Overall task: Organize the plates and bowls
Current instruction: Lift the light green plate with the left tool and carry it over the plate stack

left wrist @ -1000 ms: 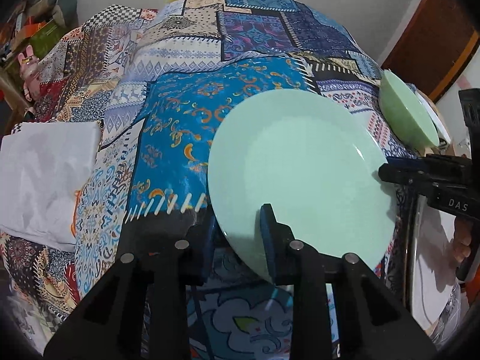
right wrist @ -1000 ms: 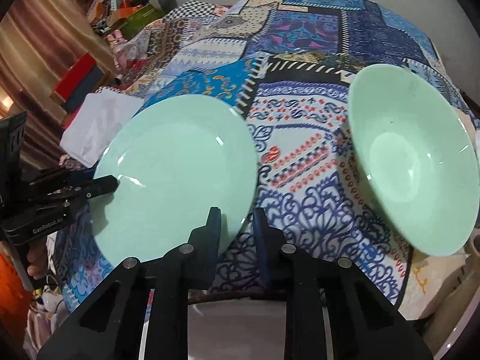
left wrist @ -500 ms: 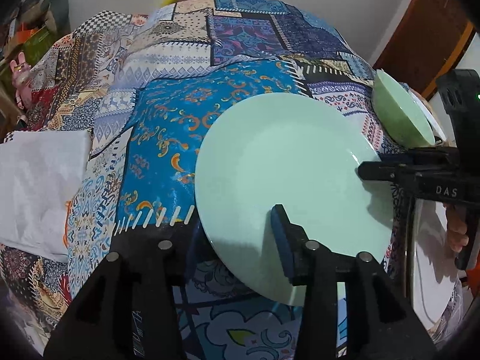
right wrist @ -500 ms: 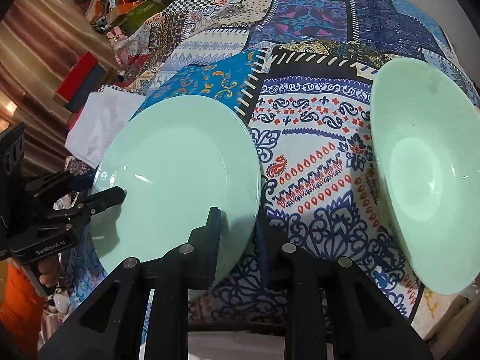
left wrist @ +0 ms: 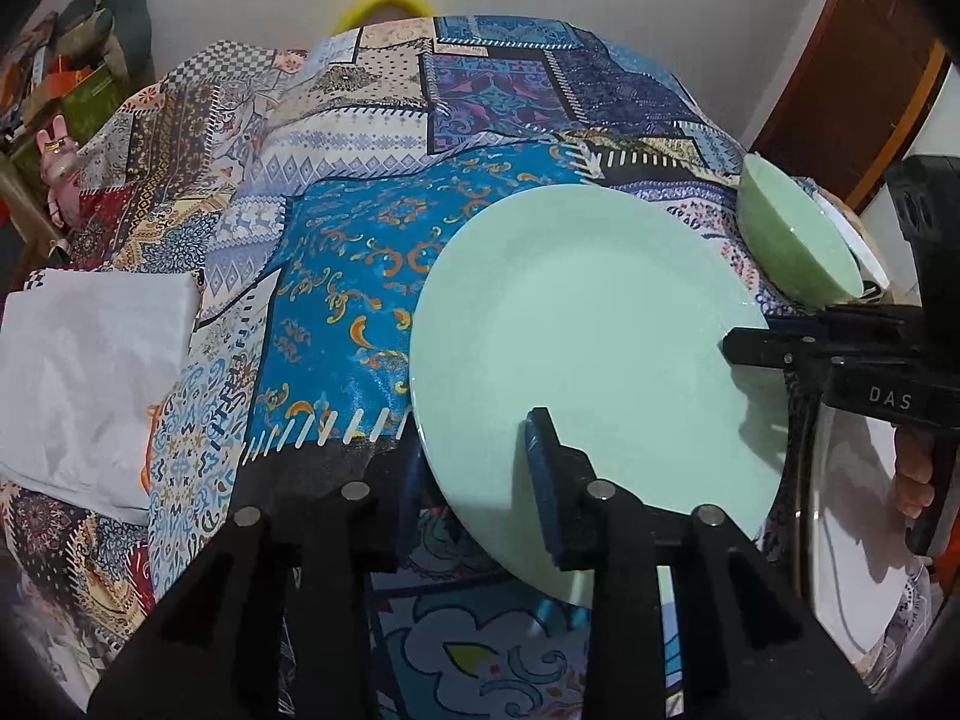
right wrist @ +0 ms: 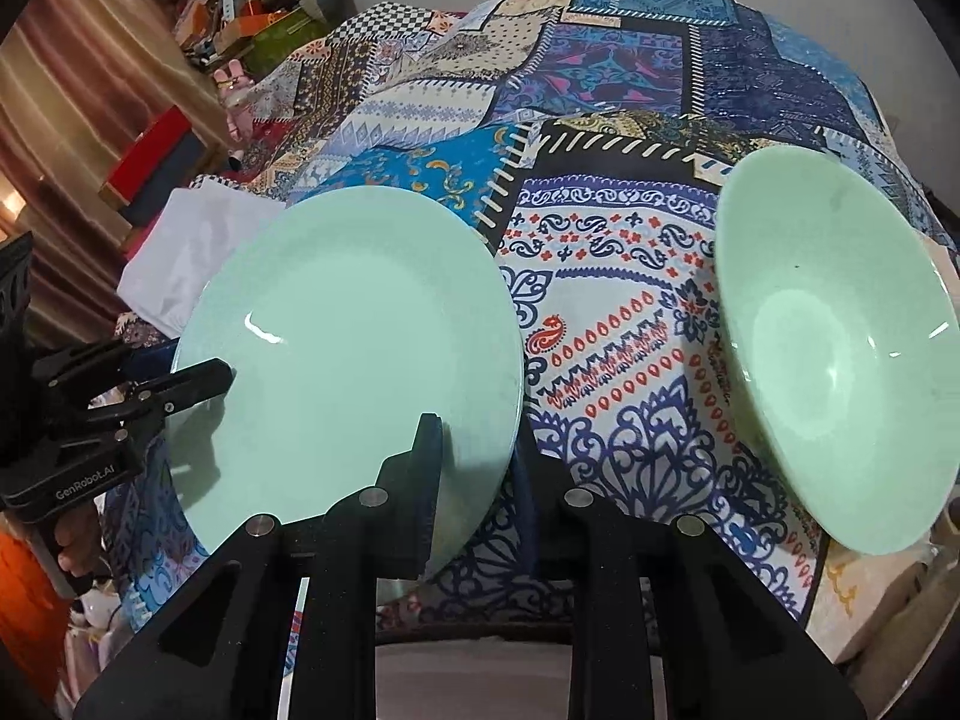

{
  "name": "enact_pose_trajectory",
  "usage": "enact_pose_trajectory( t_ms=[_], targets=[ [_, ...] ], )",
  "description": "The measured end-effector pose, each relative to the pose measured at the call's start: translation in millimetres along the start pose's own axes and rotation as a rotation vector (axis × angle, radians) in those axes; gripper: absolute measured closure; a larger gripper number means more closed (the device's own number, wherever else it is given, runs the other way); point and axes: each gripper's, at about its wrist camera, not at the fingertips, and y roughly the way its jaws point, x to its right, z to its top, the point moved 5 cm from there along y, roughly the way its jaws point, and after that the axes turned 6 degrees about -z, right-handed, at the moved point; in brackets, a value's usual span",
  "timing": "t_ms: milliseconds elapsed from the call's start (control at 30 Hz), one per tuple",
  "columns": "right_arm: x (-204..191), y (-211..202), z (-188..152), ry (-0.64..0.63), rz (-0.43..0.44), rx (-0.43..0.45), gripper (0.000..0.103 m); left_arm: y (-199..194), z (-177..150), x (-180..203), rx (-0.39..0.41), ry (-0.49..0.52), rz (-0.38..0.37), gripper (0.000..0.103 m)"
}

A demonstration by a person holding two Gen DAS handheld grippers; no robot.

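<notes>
**Plate held at both edges, bowl waiting off to the right**

Barely anything has shifted since the earlier frames: our left jaws popped wider half a second back and are now closing on the plate's rim again, while the right side hasn't budged.

Left wrist view first. Our left gripper (left wrist: 474, 468) straddles the near-left edge of the mint plate (left wrist: 594, 336), one finger above the face and one tucked under the rim. The jaws are closing, rim between them, and we honestly can't tell if the pads are biting yet. The plate is tipped, sitting over the patchwork tablecloth (left wrist: 360, 276). Across it, the right gripper (left wrist: 735, 354) comes in from the right and pinches the far edge. Past that, the green bowl (left wrist: 792, 246) shows only as a sliver, edge-on, with something white behind it.

Right wrist view. Our right gripper (right wrist: 474, 456) is nearly shut, clamped on the plate's (right wrist: 354, 360) near-right rim. The left gripper (right wrist: 204, 381) sits at the opposite edge. Here's what the other camera misses: the bowl (right wrist: 834, 348) opens fully toward us, empty, well to the right of the plate with bare cloth between.

So the bowl lies on the right hand's side, and we'd guess that hand leads whichever way the plate goes.
</notes>
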Motion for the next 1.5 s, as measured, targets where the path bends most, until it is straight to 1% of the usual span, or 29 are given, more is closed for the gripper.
enact_pose_trajectory(
  t_ms=[267, 367, 700, 1233, 1500],
  targets=[
    [0, -20, 0, 0.009, 0.008, 0.041, 0.083, -17, 5, 8, 0.032, -0.017, -0.012, 0.072],
    [1, -28, 1, 0.012, 0.006, 0.064, 0.083, -24, 6, 12, 0.04, -0.013, -0.016, 0.073],
    [3, -57, -4, 0.024, 0.017, 0.11, 0.083, -51, 6, 34, 0.068, 0.007, -0.02, 0.073],
    [12, -105, -30, 0.033, -0.003, 0.156, 0.083, -84, -7, 78, 0.087, 0.041, -0.045, 0.073],
    [16, -119, -49, 0.047, -0.003, 0.164, 0.083, -95, -18, 98, 0.086, 0.054, -0.048, 0.073]
  ],
)
